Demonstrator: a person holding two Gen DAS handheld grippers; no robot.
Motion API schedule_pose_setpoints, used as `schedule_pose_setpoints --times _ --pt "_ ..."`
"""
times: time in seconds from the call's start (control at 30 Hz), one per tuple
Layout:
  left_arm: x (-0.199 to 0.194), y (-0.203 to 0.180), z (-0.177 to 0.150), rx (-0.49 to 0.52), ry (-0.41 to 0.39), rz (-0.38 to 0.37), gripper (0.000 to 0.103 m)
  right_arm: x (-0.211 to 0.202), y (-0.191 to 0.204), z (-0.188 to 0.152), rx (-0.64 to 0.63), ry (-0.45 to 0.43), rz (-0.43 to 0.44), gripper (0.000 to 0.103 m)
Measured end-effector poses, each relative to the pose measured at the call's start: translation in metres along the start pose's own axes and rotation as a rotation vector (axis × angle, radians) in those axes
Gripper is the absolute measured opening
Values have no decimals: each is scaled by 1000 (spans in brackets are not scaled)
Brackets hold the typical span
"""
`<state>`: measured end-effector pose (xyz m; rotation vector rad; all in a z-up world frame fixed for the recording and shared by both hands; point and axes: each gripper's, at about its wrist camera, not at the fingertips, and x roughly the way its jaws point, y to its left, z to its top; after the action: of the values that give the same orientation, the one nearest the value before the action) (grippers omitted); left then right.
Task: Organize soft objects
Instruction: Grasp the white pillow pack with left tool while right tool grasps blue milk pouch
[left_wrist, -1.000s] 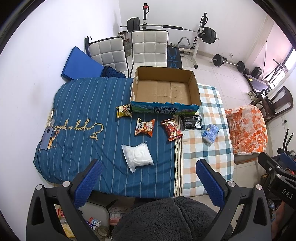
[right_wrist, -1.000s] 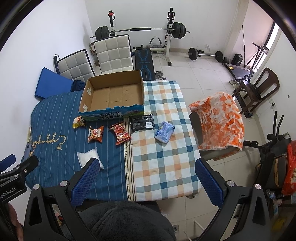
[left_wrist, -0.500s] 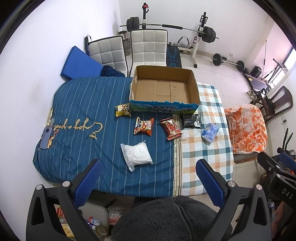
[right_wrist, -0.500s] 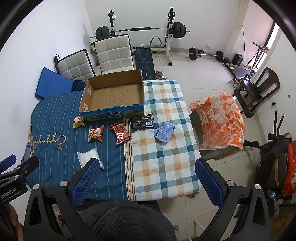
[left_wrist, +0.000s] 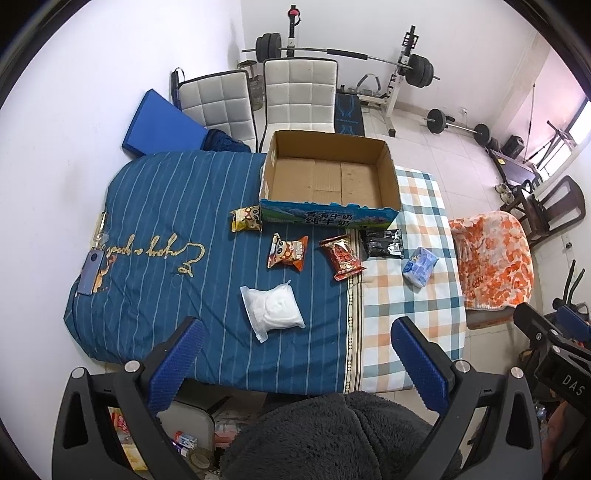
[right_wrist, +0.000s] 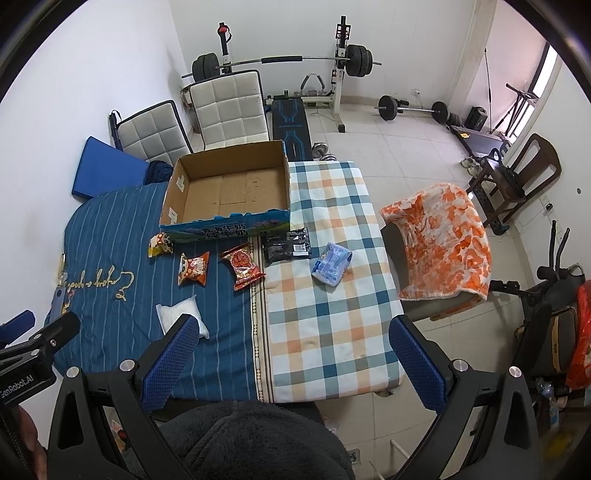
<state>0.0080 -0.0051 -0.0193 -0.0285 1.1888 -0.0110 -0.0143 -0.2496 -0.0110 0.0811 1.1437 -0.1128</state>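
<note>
Soft items lie on a counter covered by two cloths: blue striped quilt on left, checked cloth on right. Cardboard box, open top, brown corrugated floor, blue printed front wall, sits at far edge across the seam betw. the cloths.

Row just in front of box, all crinkly foil/plastic packs: yellow snack pack touching box's front left corner; orange snack pack; red snack pack at the seam; black pouch just under box's right corner; light-blue tissue pack on the checks, apart from the rest. White pillowy bag, clear plastic w/ soft white fill, lies nearer, alone on the stripes.

Left hand-held gripper: blue textured pads spread wide, nothing betw. them, hovering over near edge. Right hand-held gripper: same, wide apart, empty, over near edge of checks. Plenty of bare cloth near edge and right side.

Dark fuzzy sleeve at bottom. Room: white walls, tiled floor, two white padded chairs, barbell rack, orange-white blanket on a chair right of counter.
</note>
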Motion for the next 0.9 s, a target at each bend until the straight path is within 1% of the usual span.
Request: schedule_pose_setpoints --times 0.07,0.13,0.2,0.33,0.43,0.5,0.57,0.63,0.7,0.73,0.8,0.9 --pt "3 2 1 -12 3 2 103 6 0 3 6 8 6 103" --pt "10 7 6 -33 -11 16 103 20 1 7 14 26 15 103" --pt "22 14 10 -58 -8 27 103 40 0 14 18 57 28 103" --pt "62 30 15 -124 36 34 103 93 -4 21 19 132 28 103" --pt "102 43 14 -163 107 42 103 135 -11 22 23 181 19 103" --pt "136 52 10 -187 173 64 103 164 -17 19 29 216 3 103" --pt "164 58 5 -207 223 69 103 191 -21 17 31 249 11 103" --pt "198 65 -2 -242 284 45 103 221 -28 12 46 295 4 103" --pt "228 69 -8 -260 354 41 103 243 -36 6 65 330 6 103" --pt "243 71 -10 -267 376 36 103 256 -41 3 75 351 4 103" --pt "271 74 -15 -279 424 47 103 280 -50 -2 90 357 4 103" --pt "306 80 -21 -309 483 35 103 312 -63 -6 114 407 0 103"
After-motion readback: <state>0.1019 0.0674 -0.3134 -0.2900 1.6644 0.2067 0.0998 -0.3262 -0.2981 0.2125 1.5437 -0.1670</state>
